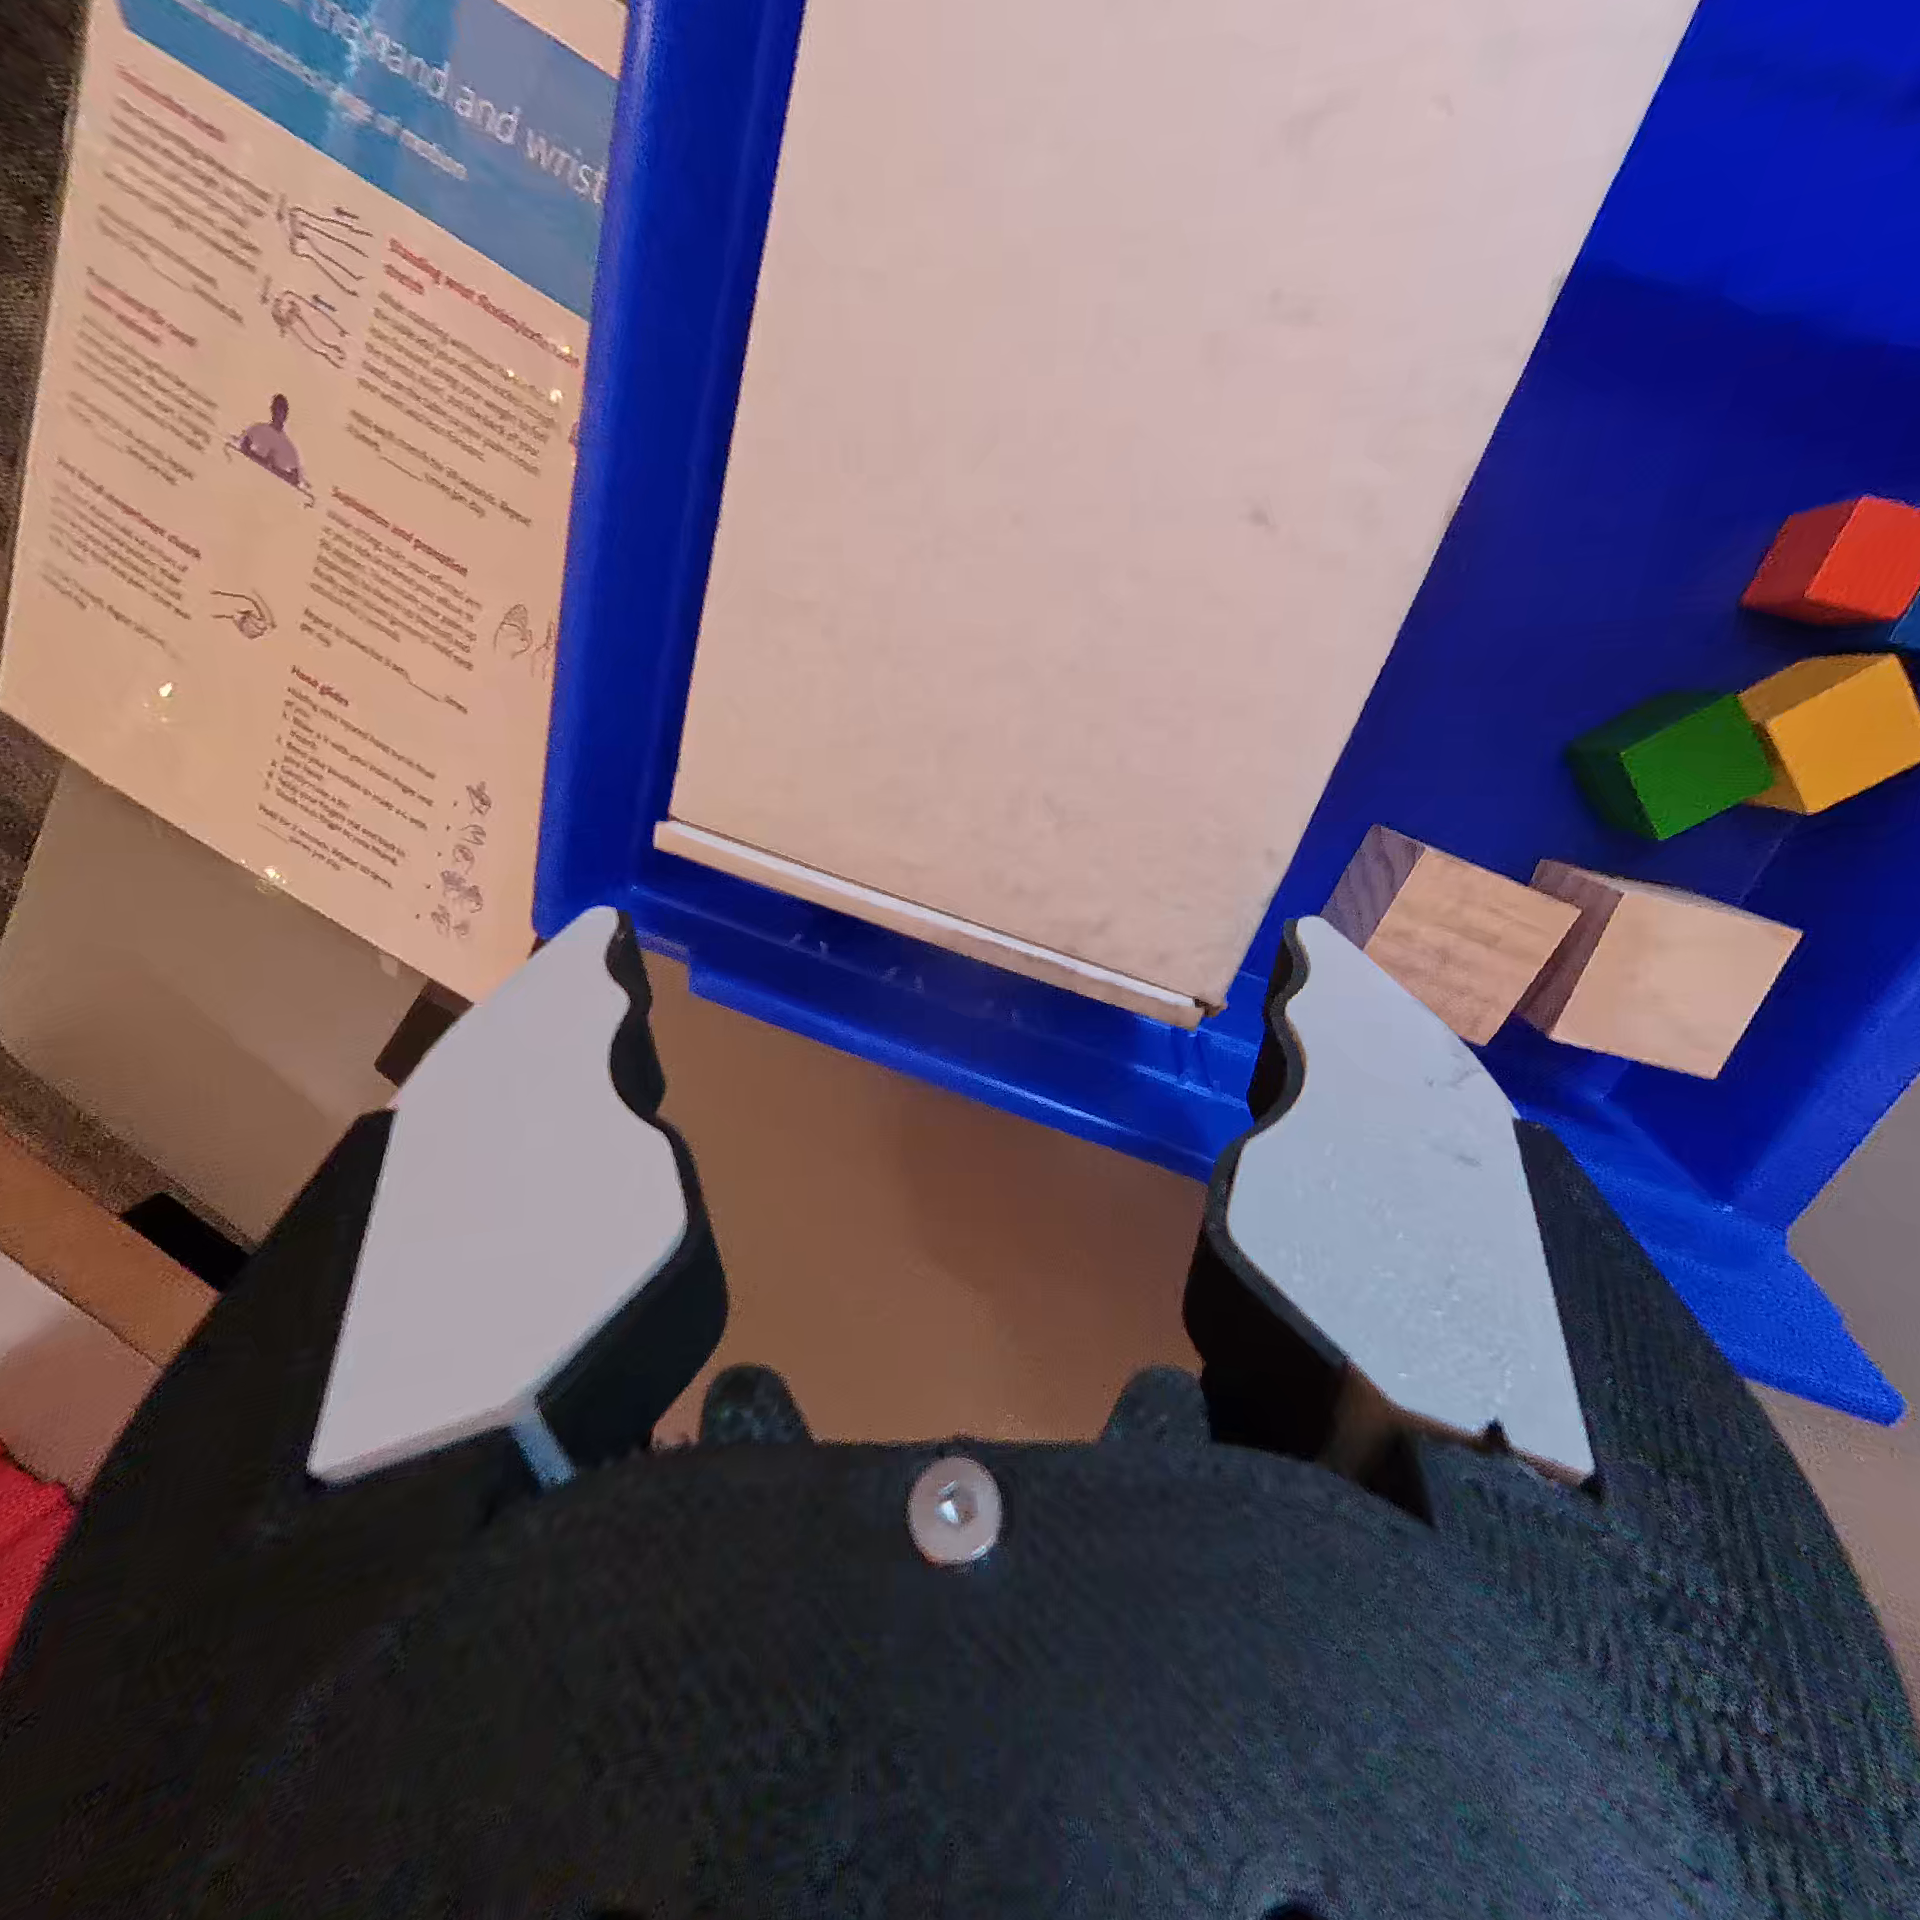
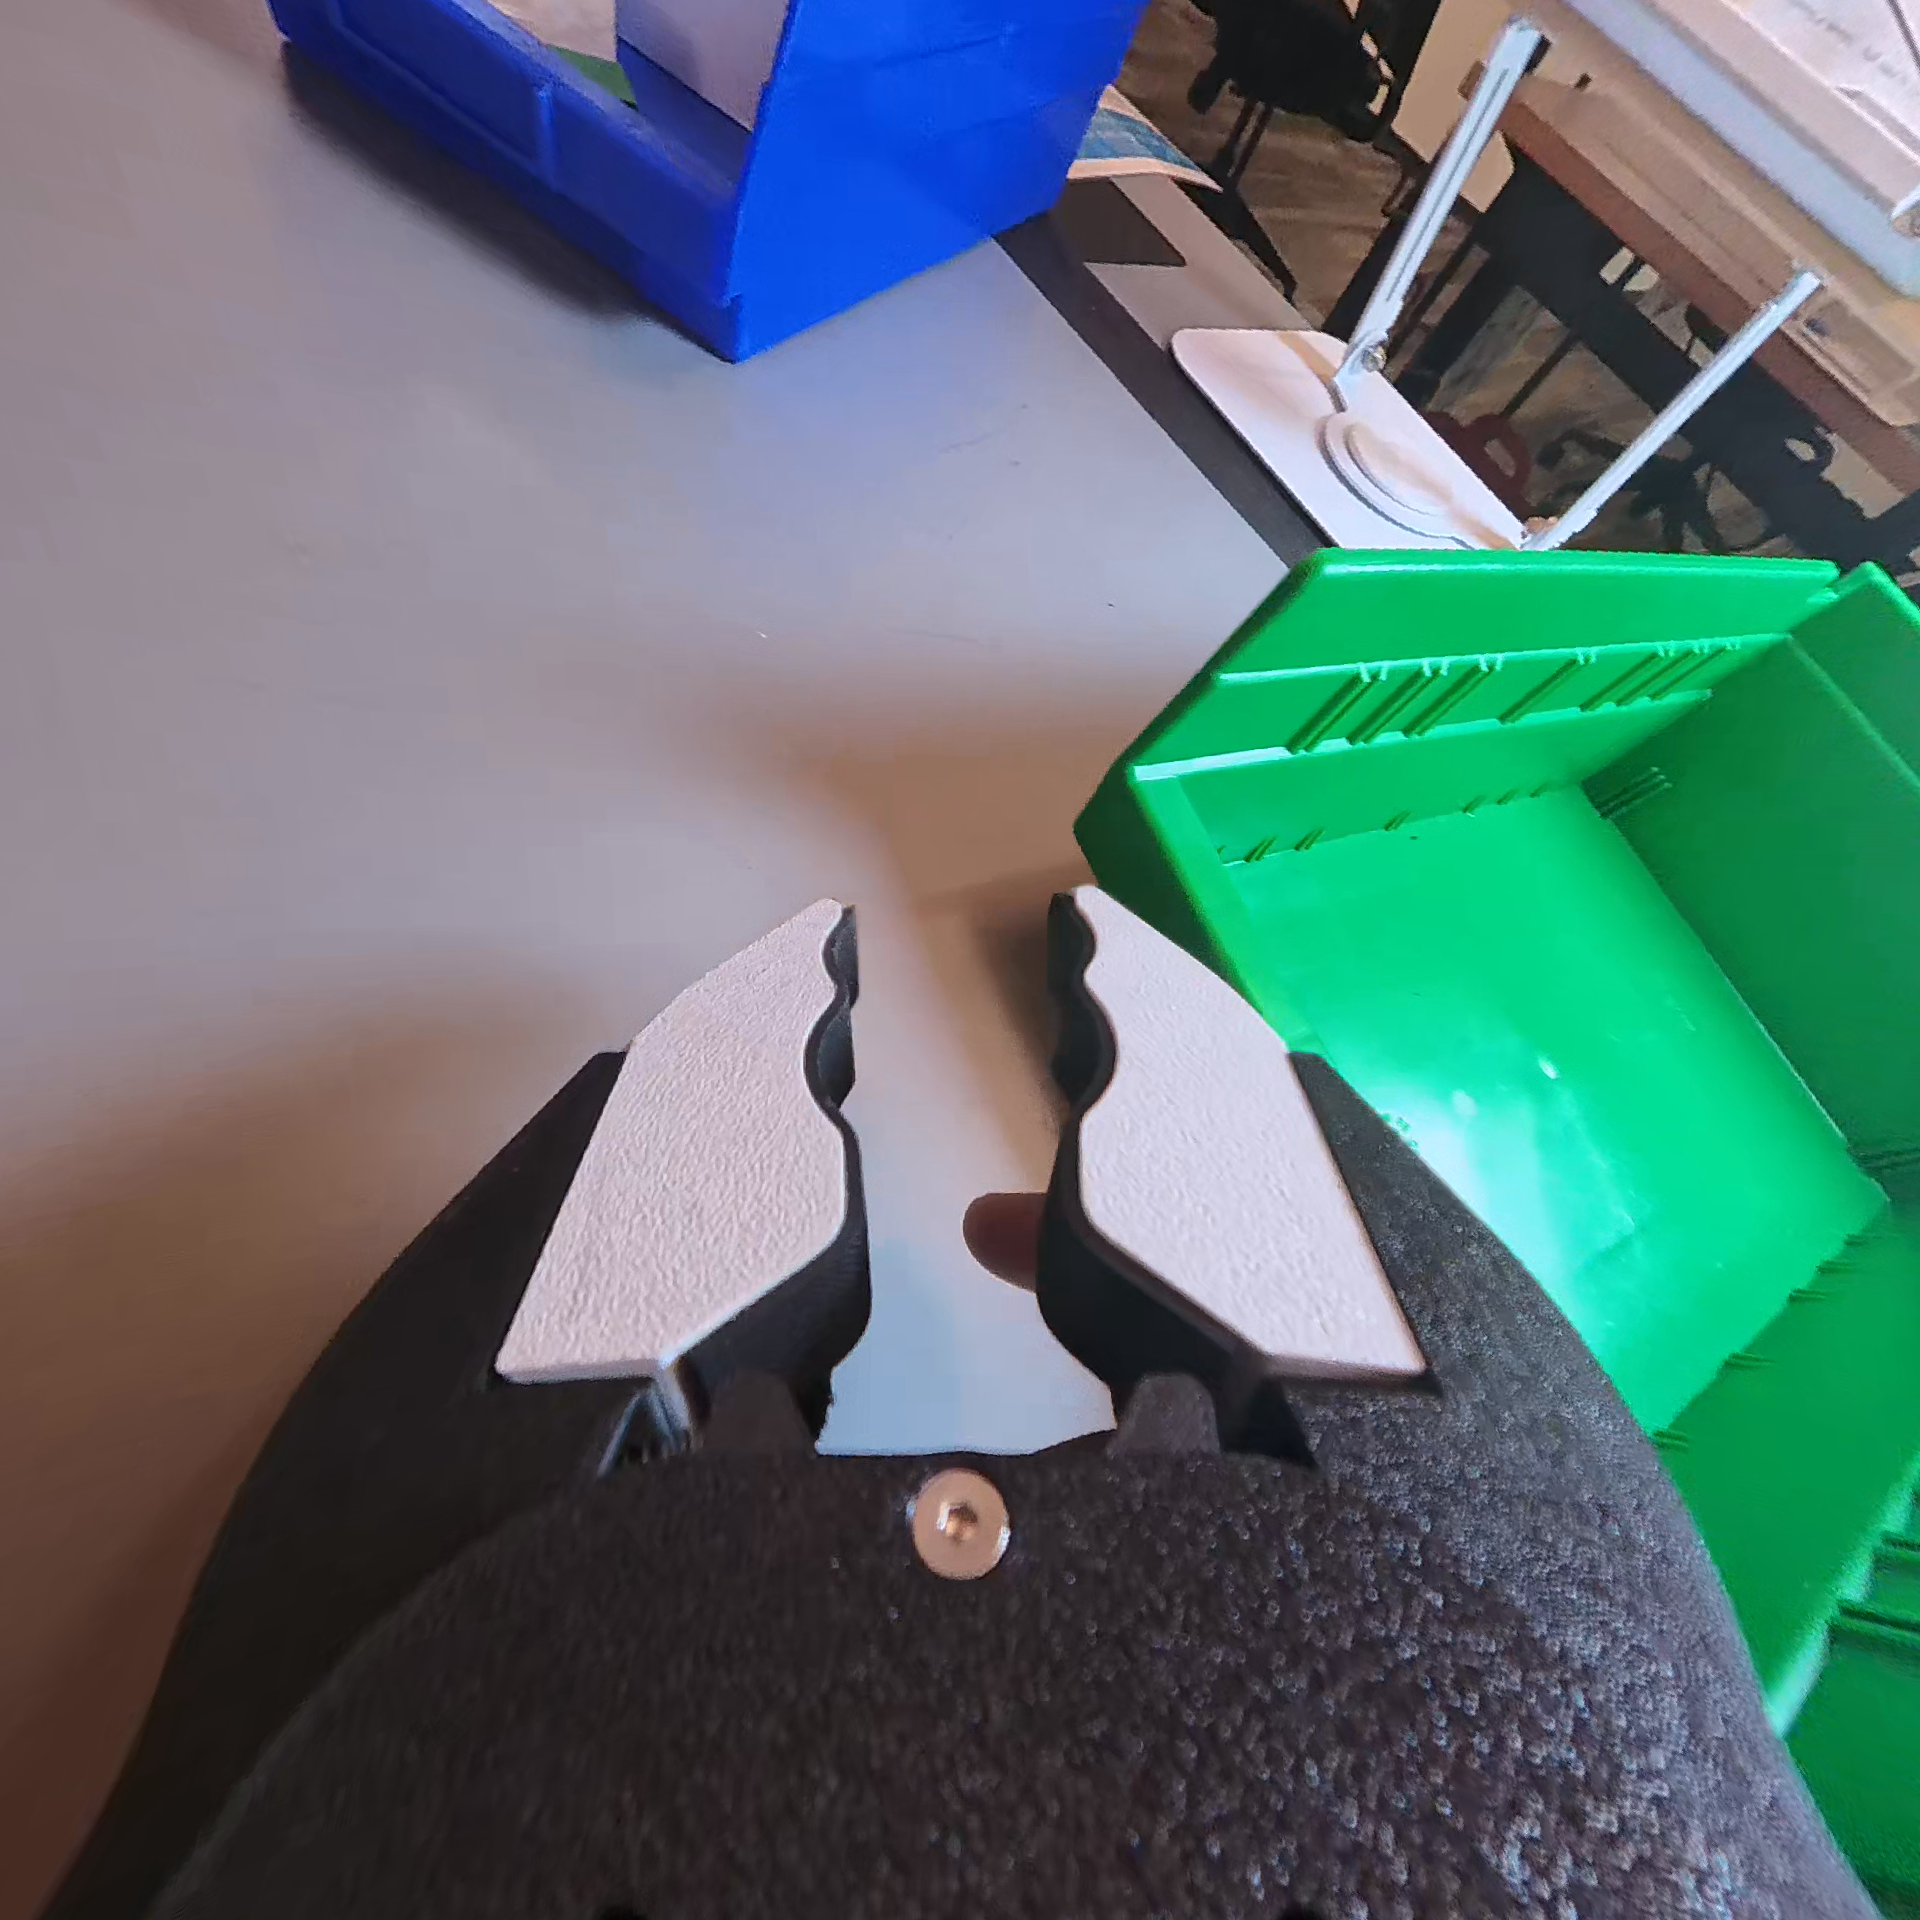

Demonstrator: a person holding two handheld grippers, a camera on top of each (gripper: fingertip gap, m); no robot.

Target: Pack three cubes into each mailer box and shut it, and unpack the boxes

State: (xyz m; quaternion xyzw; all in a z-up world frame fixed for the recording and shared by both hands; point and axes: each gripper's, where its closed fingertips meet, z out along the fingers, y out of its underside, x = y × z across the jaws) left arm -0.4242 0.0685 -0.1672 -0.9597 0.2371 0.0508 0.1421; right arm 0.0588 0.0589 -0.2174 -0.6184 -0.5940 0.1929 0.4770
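Observation:
In the left wrist view a flat white mailer box lies in a blue bin. Beside it in the bin lie two plain wooden cubes, a green cube, a yellow cube and a red cube. My left gripper is open and empty just in front of the bin's near wall, its fingers either side of the mailer's near end. In the right wrist view my right gripper is open and empty over the grey table, left of an empty green bin.
The blue bin also shows far off at the top of the right wrist view. A printed poster stands left of the blue bin. A white lamp base sits past the table's far edge, with chairs and desks behind. There is about 50 centimeters between the tips of the two grippers. The green cube is closer to my left gripper, around 12 centimeters from its tips; the right tips are 35 centimeters off.

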